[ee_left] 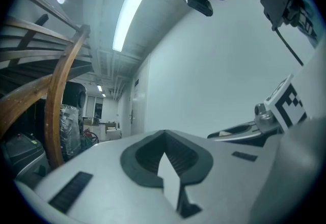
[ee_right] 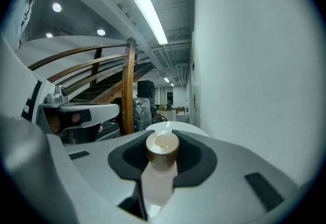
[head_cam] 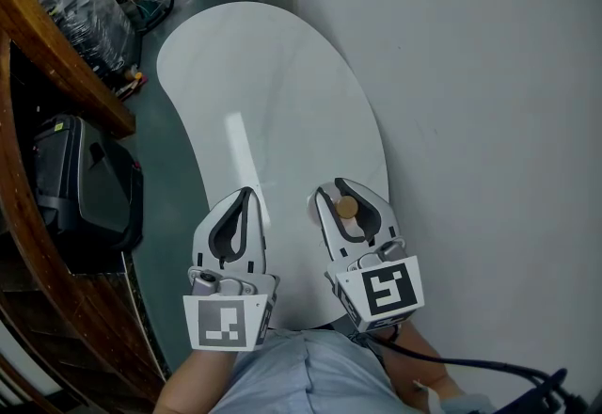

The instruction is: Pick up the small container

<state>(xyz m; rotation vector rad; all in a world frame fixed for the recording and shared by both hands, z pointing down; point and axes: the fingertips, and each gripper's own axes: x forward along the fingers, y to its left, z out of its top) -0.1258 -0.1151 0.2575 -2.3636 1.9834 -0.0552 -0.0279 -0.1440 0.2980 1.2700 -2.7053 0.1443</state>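
We find the small container (ee_right: pixel 161 177) not ahead of the claw but inside it. The right gripper (head_cam: pixel 339 194) is clenched on it, with the pale body pinched between the two jaws and the tan round cap (head_cam: pixel 347 207) standing proud above them. The container's long axis runs upright, crossing the plane of the jaws, so we judge that a straight rise would carry it without twisting. It sits over the near end of the white table (head_cam: pixel 263 92), by the edge along the wall (head_cam: pixel 489 73). Whether its base touches the top we cannot tell. The left gripper (head_cam: pixel 243 200) hovers just beside, jaws pressed together on nothing.
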